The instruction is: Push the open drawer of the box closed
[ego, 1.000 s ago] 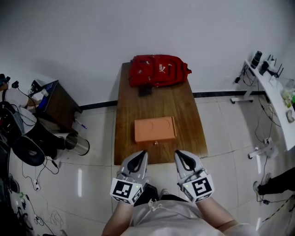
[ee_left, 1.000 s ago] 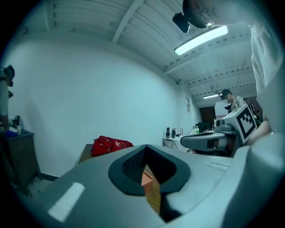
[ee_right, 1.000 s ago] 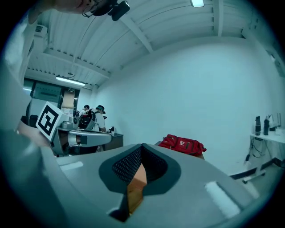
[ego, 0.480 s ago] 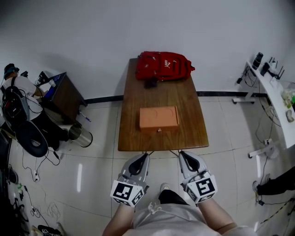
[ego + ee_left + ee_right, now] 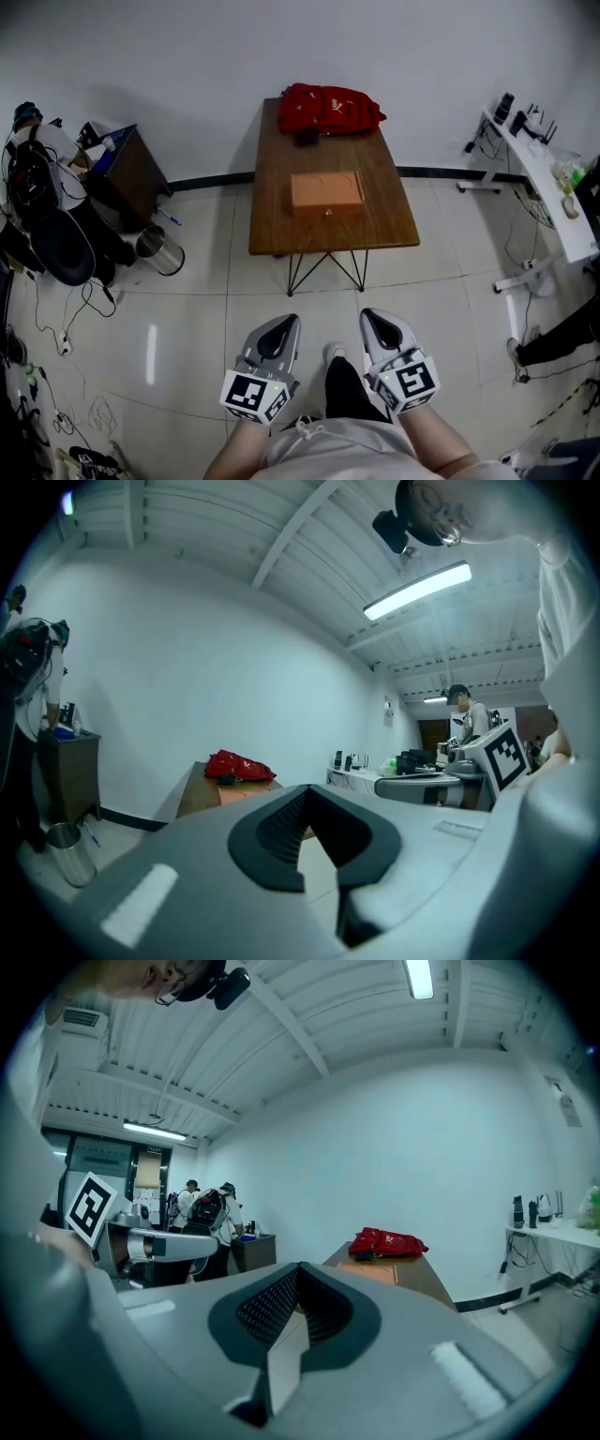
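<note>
**Legible markings.** No word, number or brand name can be read in any view. The only signs are black-and-white square coded markers, patterns and not lettering. One set stands on the cube of the left gripper and one on the cube of the right gripper, both near in the scene. The red backpack, at the far end of the table, bears a white print too small to read.

box centred on table, bag behind it at far end. bin left of table. left gripper and right gripper well short of it.
</note>
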A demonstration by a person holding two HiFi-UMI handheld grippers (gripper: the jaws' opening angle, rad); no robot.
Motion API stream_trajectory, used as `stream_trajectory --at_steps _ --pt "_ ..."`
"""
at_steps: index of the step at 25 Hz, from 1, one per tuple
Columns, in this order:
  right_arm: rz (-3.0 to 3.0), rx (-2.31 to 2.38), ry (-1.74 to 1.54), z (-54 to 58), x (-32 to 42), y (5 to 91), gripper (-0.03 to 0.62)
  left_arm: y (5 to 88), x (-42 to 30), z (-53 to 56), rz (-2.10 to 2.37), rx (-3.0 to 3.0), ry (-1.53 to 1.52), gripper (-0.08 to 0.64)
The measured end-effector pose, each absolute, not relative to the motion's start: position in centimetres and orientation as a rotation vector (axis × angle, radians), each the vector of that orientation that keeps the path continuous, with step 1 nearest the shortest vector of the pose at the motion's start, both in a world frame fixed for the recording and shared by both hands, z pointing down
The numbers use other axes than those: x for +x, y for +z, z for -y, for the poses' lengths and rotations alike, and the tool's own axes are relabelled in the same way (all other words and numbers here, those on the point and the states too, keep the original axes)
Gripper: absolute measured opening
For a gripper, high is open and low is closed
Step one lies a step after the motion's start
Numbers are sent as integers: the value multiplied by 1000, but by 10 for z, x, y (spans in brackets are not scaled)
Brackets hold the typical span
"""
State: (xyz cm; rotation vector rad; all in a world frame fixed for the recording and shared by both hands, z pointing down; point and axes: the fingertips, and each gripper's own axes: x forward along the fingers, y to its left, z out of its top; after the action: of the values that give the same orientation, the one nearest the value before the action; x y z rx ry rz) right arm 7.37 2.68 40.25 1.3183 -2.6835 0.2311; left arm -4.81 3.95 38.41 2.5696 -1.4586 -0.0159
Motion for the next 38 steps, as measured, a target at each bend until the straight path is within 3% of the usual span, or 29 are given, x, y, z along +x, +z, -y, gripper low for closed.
stream_trajectory --at_steps 13,38 --pt "2772 1264 6 -172 42 369 5 373 -56 -175 1436 2573 -28 6" --pt "2764 1282 8 -200 100 353 5 340 -3 -211 1563 2700 60 6"
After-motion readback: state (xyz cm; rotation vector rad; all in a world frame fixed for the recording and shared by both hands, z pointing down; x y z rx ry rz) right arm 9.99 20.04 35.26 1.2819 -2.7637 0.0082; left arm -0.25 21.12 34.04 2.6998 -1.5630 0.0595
